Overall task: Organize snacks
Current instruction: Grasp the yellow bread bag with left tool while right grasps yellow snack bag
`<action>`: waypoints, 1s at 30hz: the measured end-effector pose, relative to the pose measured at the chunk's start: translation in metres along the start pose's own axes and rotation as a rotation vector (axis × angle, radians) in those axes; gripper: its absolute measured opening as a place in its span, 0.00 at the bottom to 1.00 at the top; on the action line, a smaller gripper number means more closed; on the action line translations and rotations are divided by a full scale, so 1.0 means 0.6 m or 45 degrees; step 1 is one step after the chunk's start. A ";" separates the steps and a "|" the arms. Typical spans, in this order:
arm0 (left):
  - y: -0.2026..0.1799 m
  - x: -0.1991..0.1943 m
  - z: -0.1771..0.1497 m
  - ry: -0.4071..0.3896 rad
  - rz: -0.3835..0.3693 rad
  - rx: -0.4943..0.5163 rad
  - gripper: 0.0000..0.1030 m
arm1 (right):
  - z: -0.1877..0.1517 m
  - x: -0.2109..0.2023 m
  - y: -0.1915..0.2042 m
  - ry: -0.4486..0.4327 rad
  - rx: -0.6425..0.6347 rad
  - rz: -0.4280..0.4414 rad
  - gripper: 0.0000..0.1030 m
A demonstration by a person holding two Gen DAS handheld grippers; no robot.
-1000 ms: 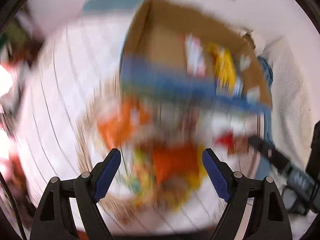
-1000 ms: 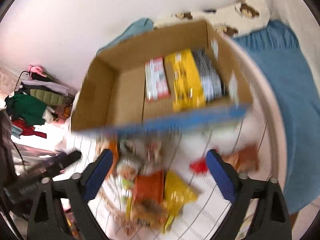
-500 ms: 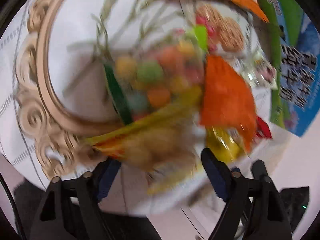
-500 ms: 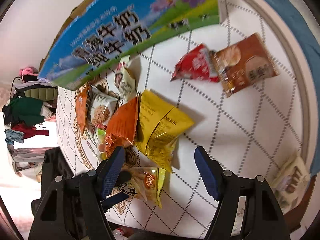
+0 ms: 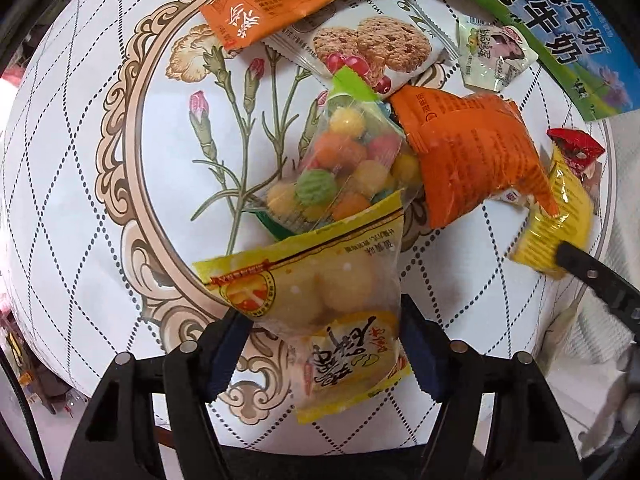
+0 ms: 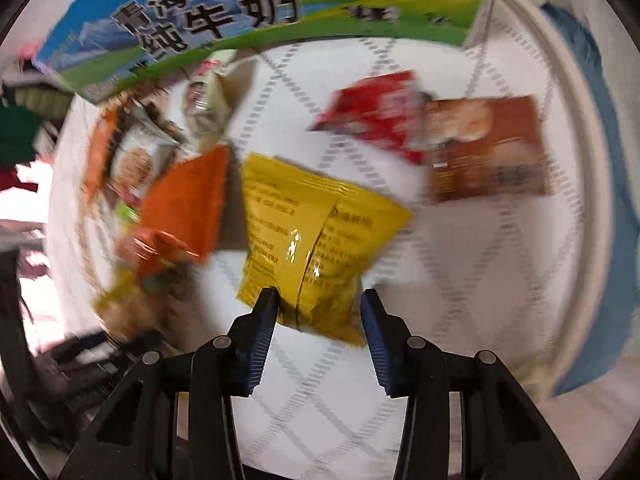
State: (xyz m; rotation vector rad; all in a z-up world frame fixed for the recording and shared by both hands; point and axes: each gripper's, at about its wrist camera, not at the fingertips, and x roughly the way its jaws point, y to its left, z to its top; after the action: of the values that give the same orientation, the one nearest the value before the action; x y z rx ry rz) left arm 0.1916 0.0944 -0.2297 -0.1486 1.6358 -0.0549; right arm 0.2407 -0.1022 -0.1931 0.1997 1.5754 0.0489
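Observation:
Snack packets lie scattered on the patterned tablecloth (image 5: 100, 240). My left gripper (image 5: 324, 344) is open with its jaws on either side of a pale yellow packet (image 5: 328, 304) that lies between them. Beyond it lie a clear bag of coloured balls (image 5: 344, 160), an orange packet (image 5: 472, 160) and a cookie packet (image 5: 376, 48). My right gripper (image 6: 318, 320) is open and straddles the near end of a bright yellow packet (image 6: 312, 232). The milk carton box (image 6: 224, 8) stands behind the snacks.
A red packet (image 6: 376, 116) and a brown packet (image 6: 488, 148) lie to the right in the right wrist view. A second orange packet (image 5: 288, 0) and a small white packet (image 5: 492, 56) lie near the box. The table's rim (image 6: 576, 128) curves at the right, with blue cloth (image 6: 616, 200) beyond.
Both grippers dropped from looking into the box down to the snack pile. The left jaws now flank the pale yellow packet; the right jaws have narrowed around the bright yellow packet's end.

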 end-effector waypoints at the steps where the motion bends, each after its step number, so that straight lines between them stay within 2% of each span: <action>1: -0.002 0.005 -0.001 0.008 -0.016 -0.012 0.68 | 0.001 -0.008 -0.005 -0.020 0.017 -0.010 0.56; 2: -0.005 0.013 -0.001 0.026 -0.036 -0.035 0.68 | 0.002 -0.016 -0.008 -0.047 0.031 -0.019 0.61; 3: -0.009 0.023 -0.009 0.042 -0.045 -0.058 0.68 | 0.003 -0.024 -0.010 -0.076 0.050 -0.012 0.71; 4: -0.009 0.031 -0.009 0.052 -0.048 -0.078 0.68 | 0.003 -0.031 -0.010 -0.100 0.075 0.009 0.77; 7: -0.021 0.043 -0.010 0.033 -0.034 -0.088 0.68 | 0.009 -0.022 0.003 -0.118 0.126 0.082 0.77; 9: -0.020 0.049 -0.015 0.022 -0.017 -0.064 0.68 | 0.019 0.000 0.025 -0.136 0.116 0.046 0.77; 11: -0.040 0.050 -0.020 0.009 0.007 -0.036 0.68 | 0.027 0.025 0.050 -0.129 0.075 -0.049 0.76; 12: -0.052 0.050 -0.021 0.001 0.023 -0.017 0.68 | 0.028 0.040 0.055 -0.117 0.059 -0.098 0.63; 13: -0.062 0.050 -0.022 -0.005 0.035 0.000 0.68 | 0.027 0.045 0.058 -0.108 0.049 -0.100 0.54; 15: -0.085 0.042 -0.018 -0.024 0.048 0.040 0.68 | 0.015 0.045 0.061 -0.104 0.012 -0.111 0.52; 17: -0.108 0.041 -0.024 -0.047 0.062 0.090 0.67 | -0.010 0.045 0.060 -0.049 -0.021 -0.098 0.51; 19: -0.133 0.043 -0.038 -0.045 0.070 0.141 0.58 | -0.036 0.047 0.056 0.007 -0.032 -0.069 0.51; 22: -0.169 0.053 -0.052 -0.027 0.054 0.202 0.58 | -0.079 0.052 0.048 0.070 -0.043 -0.041 0.51; 25: -0.203 0.072 -0.051 -0.021 0.107 0.251 0.58 | -0.094 0.058 0.043 0.064 -0.016 -0.032 0.51; 30: -0.221 0.076 -0.055 -0.016 0.115 0.248 0.58 | -0.097 0.067 0.029 0.054 0.057 -0.016 0.52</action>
State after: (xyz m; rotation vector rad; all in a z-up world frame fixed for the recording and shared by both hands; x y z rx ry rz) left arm 0.1641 -0.0446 -0.2555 0.0741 1.6133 -0.1432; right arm 0.1846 -0.0733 -0.2293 0.2250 1.6212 0.0084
